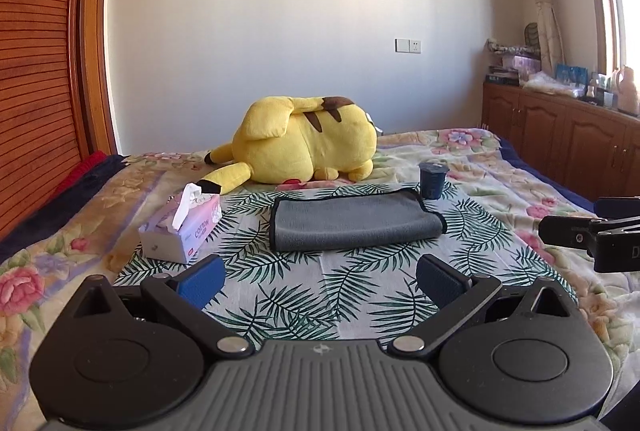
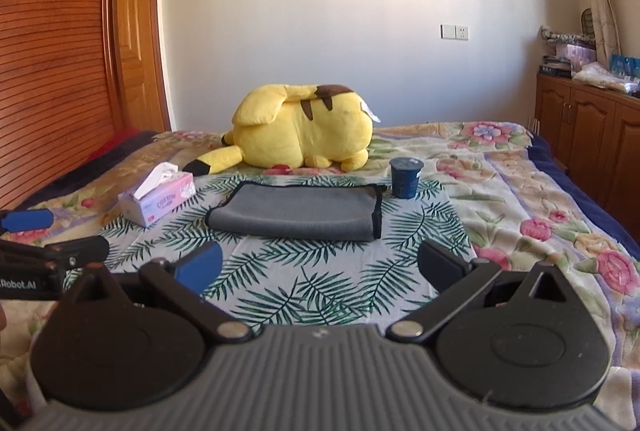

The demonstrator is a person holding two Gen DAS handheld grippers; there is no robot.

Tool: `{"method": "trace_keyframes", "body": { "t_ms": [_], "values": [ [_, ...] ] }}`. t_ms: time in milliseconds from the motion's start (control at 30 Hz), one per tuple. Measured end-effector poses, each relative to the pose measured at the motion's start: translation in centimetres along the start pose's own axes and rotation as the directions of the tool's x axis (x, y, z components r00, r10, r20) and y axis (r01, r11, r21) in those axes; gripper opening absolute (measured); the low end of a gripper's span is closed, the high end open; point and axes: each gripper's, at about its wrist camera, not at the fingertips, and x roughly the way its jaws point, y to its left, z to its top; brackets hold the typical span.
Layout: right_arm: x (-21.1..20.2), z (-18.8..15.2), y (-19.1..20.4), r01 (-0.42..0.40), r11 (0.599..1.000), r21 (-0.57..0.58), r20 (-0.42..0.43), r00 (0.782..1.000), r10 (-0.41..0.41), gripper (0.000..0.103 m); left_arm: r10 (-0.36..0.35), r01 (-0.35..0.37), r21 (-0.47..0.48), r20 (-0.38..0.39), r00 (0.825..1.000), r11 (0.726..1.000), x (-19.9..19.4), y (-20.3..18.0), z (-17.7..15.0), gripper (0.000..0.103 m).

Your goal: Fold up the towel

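A grey towel [image 1: 352, 221] with a black hem lies folded flat on the leaf-print cloth [image 1: 304, 295] on the bed; it also shows in the right wrist view [image 2: 296, 215]. My left gripper [image 1: 320, 281] is open and empty, held above the cloth in front of the towel. My right gripper [image 2: 320, 269] is open and empty too, in front of the towel and apart from it. The right gripper shows at the right edge of the left wrist view [image 1: 592, 235]; the left gripper shows at the left edge of the right wrist view [image 2: 44, 243].
A pink tissue box [image 1: 184, 231] sits left of the towel. A dark blue cup [image 1: 432, 181] stands at its far right corner. A yellow plush toy [image 1: 304, 143] lies behind. A wooden wardrobe [image 1: 36, 79] is on the left, wooden cabinets [image 1: 560, 135] on the right.
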Motion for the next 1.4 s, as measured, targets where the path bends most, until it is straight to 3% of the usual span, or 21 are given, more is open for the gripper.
{"method": "trace_keyframes", "body": {
  "t_ms": [833, 1400],
  "values": [
    [-1.2, 0.3, -0.3, 0.051, 0.999, 0.015, 0.109, 0.993, -0.052, 0.103, 0.022, -0.02, -0.018, 0.099, 0.995, 1.0, -1.7, 0.6, 0.6, 0.087],
    [-1.1, 0.3, -0.4, 0.052, 0.999, 0.015, 0.111, 0.992, -0.053, 0.103, 0.027, -0.026, -0.014, 0.095, 0.995, 1.0, -1.6, 0.7, 0.5, 0.087]
  ]
}}
